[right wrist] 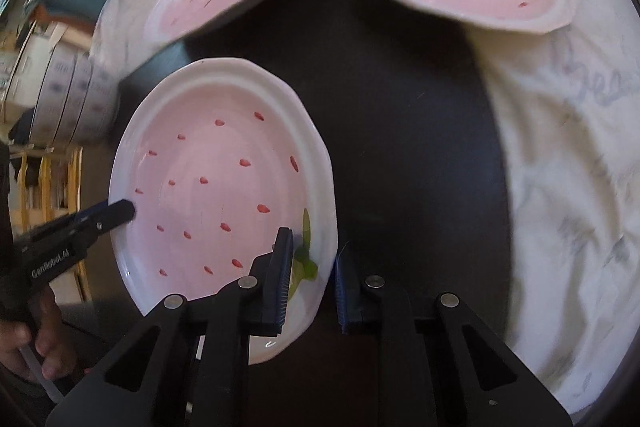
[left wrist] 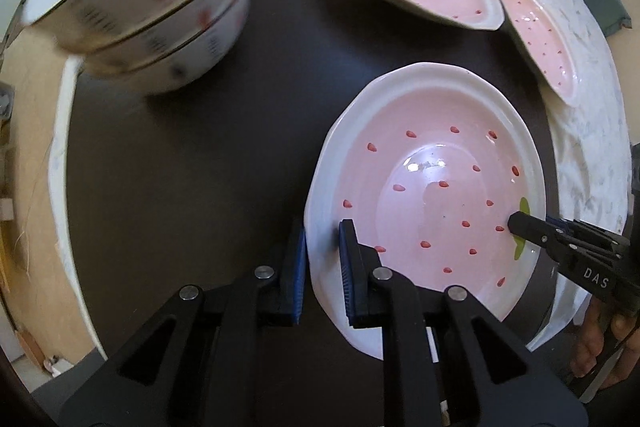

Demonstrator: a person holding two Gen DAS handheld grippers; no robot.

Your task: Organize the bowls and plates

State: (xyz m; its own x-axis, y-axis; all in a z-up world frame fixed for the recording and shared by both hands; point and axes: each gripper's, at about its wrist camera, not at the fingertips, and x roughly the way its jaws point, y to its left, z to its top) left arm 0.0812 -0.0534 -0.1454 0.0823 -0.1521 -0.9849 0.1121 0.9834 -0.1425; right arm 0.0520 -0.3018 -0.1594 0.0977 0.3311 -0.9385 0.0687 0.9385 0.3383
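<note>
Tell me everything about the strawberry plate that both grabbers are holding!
The strawberry plate is a shallow, glossy dish that looks ceramic: pink inside with little red seed marks, a green leaf painted at one edge, and a wavy white rim. It sits over the dark mat, whole and empty. The left gripper has its jaws closed on the rim on one side, and the right gripper pinches the opposite rim, by the green leaf. Nothing else touches it.
</note>
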